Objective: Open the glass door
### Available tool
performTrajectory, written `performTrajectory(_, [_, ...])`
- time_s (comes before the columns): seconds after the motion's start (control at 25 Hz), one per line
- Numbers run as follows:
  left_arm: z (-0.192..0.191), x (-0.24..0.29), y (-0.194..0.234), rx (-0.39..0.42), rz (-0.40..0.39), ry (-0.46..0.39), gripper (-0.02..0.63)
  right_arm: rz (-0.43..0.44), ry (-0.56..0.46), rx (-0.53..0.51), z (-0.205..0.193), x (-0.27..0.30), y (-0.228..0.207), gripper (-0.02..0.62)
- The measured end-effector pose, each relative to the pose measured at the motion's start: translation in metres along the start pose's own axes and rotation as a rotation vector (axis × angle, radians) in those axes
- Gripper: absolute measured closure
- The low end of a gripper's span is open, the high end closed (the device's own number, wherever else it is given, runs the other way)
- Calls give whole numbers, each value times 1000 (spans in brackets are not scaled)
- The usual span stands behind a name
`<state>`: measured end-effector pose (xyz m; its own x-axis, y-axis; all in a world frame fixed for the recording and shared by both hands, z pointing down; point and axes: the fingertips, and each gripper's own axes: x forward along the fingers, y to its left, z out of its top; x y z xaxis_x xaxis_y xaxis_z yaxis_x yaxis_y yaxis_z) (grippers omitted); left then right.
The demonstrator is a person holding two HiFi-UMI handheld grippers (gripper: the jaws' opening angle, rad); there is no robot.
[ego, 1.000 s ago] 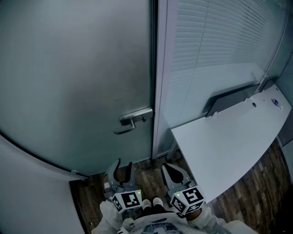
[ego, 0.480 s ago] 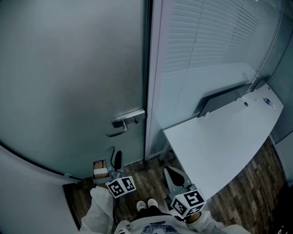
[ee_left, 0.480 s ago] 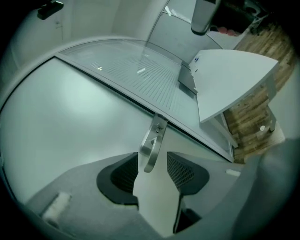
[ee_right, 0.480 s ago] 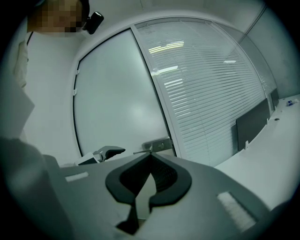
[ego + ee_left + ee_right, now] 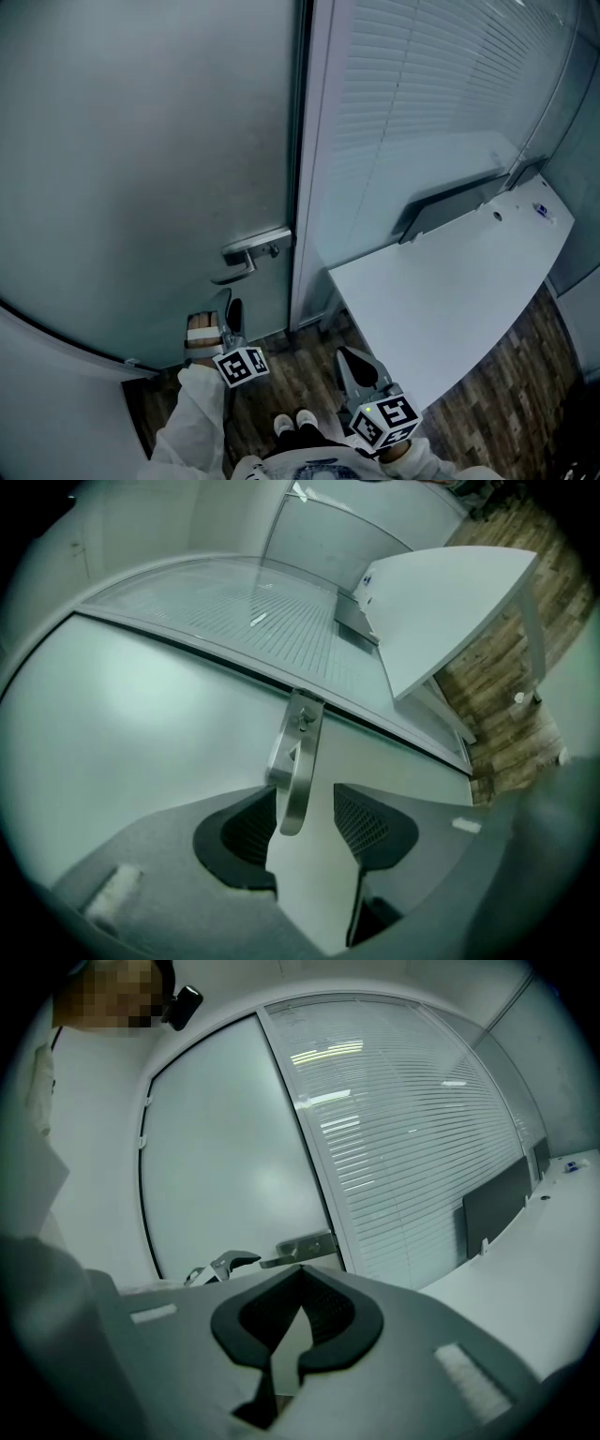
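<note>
Against glass door (image 5: 141, 141), left gripper (image 5: 231, 314) has risen toward handle (image 5: 255, 247).

Shows frosted pale grey-green over the glass door (image 5: 141, 141) and brushed silver on its handle (image 5: 248, 255). Shows fine white horizontal stripes on the blinds (image 5: 422, 103), plain white on the desk (image 5: 450, 300), dark brown plank grain on the floor (image 5: 525, 384). Shows black-and-white squares on the cubes of the left gripper (image 5: 230, 314) and right gripper (image 5: 347, 361), with black mesh on the jaws.
</note>
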<state>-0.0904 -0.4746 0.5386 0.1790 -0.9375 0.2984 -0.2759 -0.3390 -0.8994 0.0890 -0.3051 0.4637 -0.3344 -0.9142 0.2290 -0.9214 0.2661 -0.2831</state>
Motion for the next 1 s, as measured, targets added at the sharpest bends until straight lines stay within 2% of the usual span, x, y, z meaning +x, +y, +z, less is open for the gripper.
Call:
performTrajectory(0.4, [-9,40,3,78,38,20,407,-20,17,9,-3,1,-9,592])
performTrajectory(0.56, [-11,46,11,98,34,31,407,-30,17,23,7,-2,-8,592])
performTrajectory(0.76, [-12,59,1,96,33,31,408,-37,25,24,-5,6,-18,592])
performTrajectory(0.88, [-10,56,11,73,39,28,411,-30,30,31,2,4,-12,592])
performTrajectory(0.92, [-9,56,14,63,53,25,420,-28,32,31,2,6,-12,592])
performTrajectory(1.0, [-10,61,12,52,83,21,479,-24,38,32,-5,12,-16,592])
